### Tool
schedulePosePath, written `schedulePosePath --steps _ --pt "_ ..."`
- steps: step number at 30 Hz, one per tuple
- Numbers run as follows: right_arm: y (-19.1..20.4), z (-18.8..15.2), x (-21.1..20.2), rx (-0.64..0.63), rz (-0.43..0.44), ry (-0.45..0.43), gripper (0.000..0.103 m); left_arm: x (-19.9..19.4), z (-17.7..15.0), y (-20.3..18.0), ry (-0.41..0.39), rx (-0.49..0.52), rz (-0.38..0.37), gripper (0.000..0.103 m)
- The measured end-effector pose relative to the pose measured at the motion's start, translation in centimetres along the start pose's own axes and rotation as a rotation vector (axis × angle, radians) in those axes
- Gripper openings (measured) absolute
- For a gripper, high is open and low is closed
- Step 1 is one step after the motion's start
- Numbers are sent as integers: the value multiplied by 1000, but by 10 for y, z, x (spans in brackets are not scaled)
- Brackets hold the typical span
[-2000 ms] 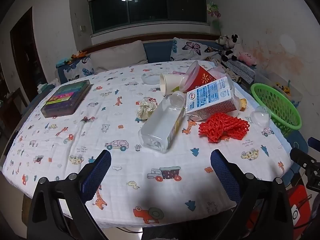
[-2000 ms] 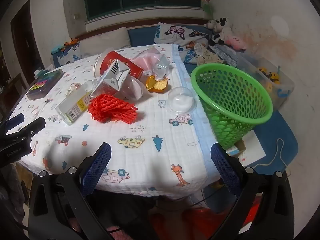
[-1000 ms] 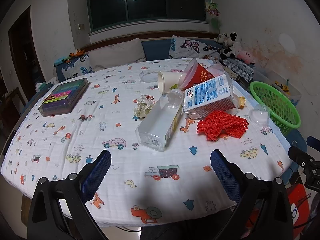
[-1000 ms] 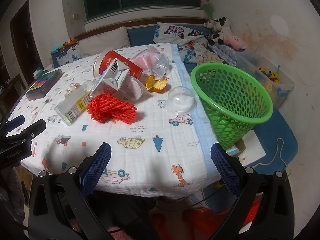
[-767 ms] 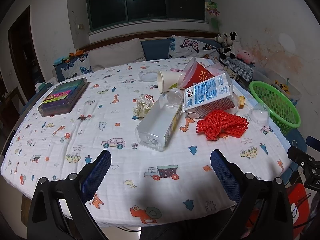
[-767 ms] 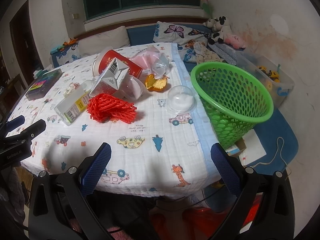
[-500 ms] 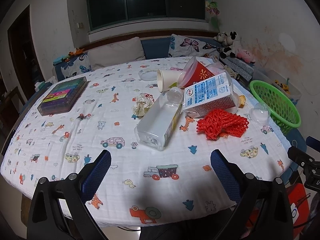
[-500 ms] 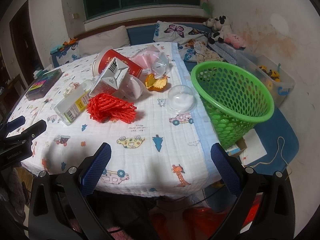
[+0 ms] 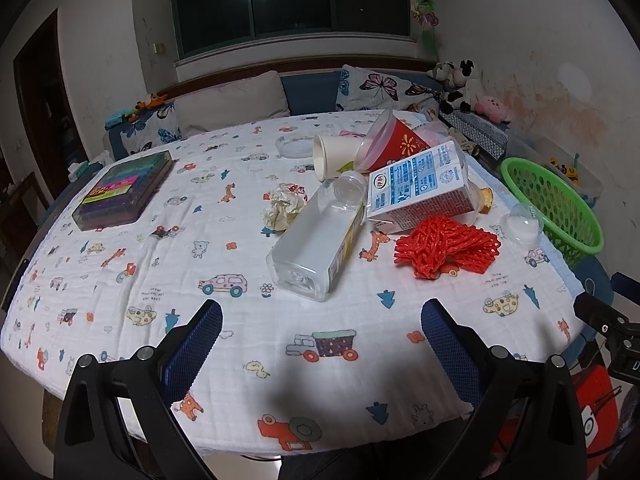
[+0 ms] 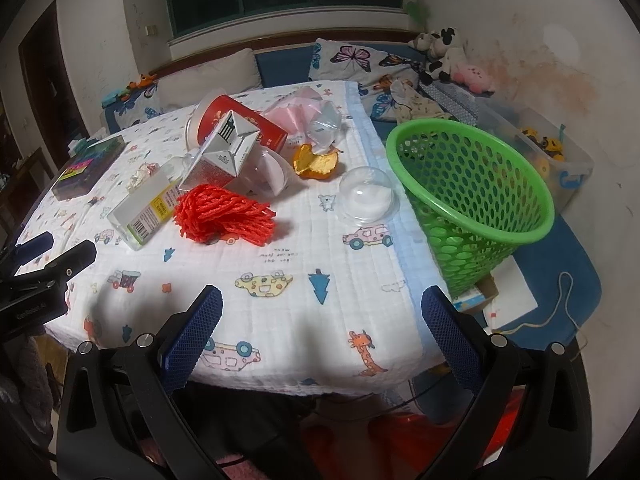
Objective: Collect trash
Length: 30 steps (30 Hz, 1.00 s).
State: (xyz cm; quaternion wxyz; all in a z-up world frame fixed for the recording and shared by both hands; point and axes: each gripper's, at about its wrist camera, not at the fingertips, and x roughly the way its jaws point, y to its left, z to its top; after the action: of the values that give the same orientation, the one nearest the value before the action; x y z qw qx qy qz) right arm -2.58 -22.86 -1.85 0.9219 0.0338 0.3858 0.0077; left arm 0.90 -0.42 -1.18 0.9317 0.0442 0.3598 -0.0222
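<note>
Left gripper (image 9: 321,334) fingers spread wide, right gripper (image 10: 321,332) likewise, both empty

This is a lived-in room of a home, likely a family's sitting area used by children. A table (image 9: 120,272) in the near ground wears a white cloth printed with cartoon cars, giraffes and trees. Beyond it, along the far wall, runs a blue bench sofa (image 9: 312,90) with butterfly-print cushions (image 9: 384,88) under a dark night window (image 9: 292,4). Plush toys (image 9: 464,80) sit at the far right, and a clear bin of toy vehicles (image 10: 548,152) stands on the right by the stained wall.
</note>
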Motion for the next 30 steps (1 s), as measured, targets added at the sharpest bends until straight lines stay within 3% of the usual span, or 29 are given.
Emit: schedulePosePath --steps 18,30 --pt "-3 11 13 -2 21 10 99 14 10 3 19 1 1 97" --pt "9 35 34 -52 112 5 94 31 20 17 41 -28 15 97"
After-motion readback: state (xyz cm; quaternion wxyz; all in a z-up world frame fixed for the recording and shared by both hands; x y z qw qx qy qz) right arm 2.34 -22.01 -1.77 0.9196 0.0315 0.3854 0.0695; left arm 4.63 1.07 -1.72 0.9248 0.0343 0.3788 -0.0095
